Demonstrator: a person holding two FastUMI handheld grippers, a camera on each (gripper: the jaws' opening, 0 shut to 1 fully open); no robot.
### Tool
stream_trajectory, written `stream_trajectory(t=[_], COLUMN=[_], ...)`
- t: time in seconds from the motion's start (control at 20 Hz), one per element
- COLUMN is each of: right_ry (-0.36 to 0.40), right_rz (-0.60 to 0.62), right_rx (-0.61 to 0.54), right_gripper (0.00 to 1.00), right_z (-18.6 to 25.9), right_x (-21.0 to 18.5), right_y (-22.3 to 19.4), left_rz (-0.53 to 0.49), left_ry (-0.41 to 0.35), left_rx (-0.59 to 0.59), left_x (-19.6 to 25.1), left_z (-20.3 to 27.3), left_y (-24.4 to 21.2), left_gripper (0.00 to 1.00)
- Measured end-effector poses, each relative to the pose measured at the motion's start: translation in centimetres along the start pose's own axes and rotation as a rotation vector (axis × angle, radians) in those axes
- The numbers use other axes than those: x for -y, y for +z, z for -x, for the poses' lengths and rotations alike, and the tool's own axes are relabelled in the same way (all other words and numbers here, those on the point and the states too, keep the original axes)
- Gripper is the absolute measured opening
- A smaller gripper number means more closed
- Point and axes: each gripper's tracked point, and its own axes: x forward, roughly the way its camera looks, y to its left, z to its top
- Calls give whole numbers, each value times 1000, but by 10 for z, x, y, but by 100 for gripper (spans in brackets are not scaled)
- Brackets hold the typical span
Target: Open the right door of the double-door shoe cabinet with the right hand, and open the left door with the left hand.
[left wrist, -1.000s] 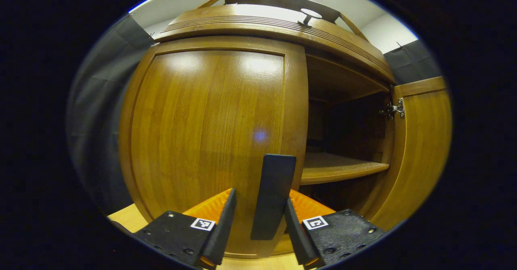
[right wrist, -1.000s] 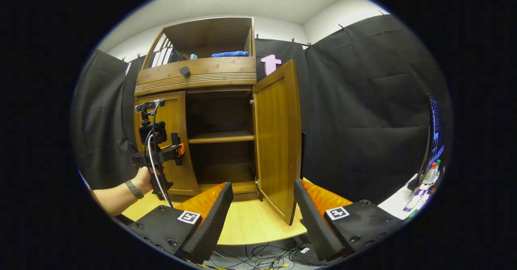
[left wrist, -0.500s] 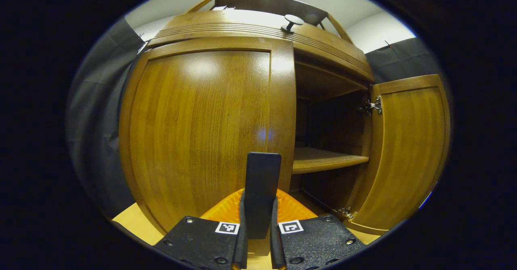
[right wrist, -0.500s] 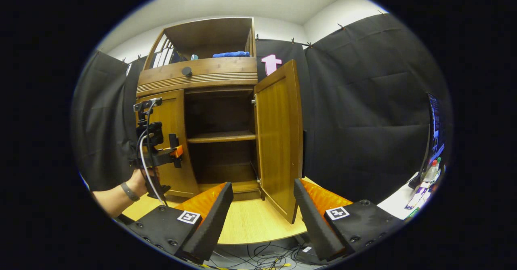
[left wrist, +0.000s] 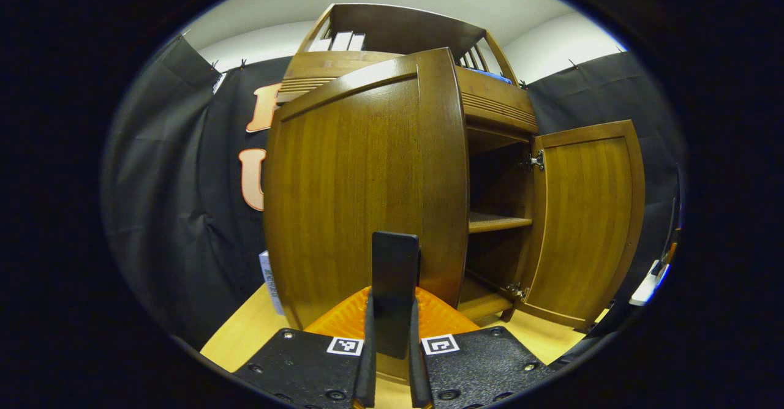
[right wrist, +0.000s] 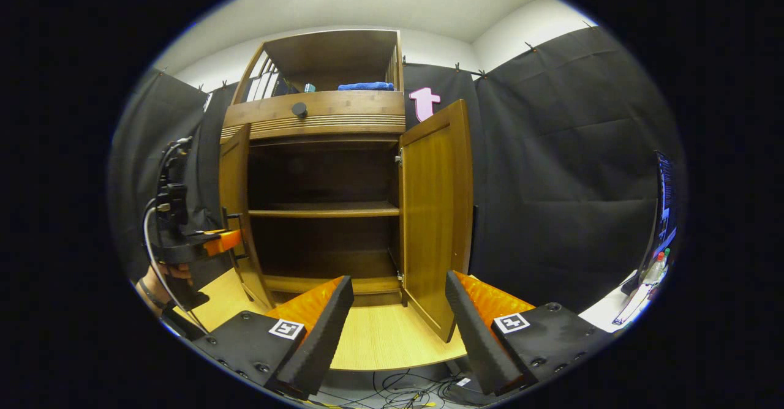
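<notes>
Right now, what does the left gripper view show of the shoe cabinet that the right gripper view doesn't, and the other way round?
The left gripper view shows the left claw shut on the black handle of the left door, seen on its outer face, and a white box beside the cabinet.

The right gripper view shows the open right claw holding nothing, the drawer knob, a blue cloth on top, and cables on the floor.

Both show the shelf and the right door swung open.

Bright overhead light – soft glare on left door [left wrist: 367, 170]; cabinet interior [right wrist: 324, 176] dim – strong fisheye bending at edges.
</notes>
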Motion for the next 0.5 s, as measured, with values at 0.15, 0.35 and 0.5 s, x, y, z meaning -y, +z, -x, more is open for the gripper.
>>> stream_trajectory(t=[0.15,0.35,0.5], right_ry=[33,79,103], right_rz=[-4,2,-10], right_rx=[1,-2,1], right_gripper=[97,95,98], right_z=[-8,-22,-23], right_x=[-9,-21,-26], right_y=[1,3,3], left_rz=[-1,-47,-34], left_ry=[28,71,112], left_rx=[-3,12,22], left_x=[-26,-50,-71], left_z=[25,44,57], left_y=[1,3,4], left_gripper=[21,18,13])
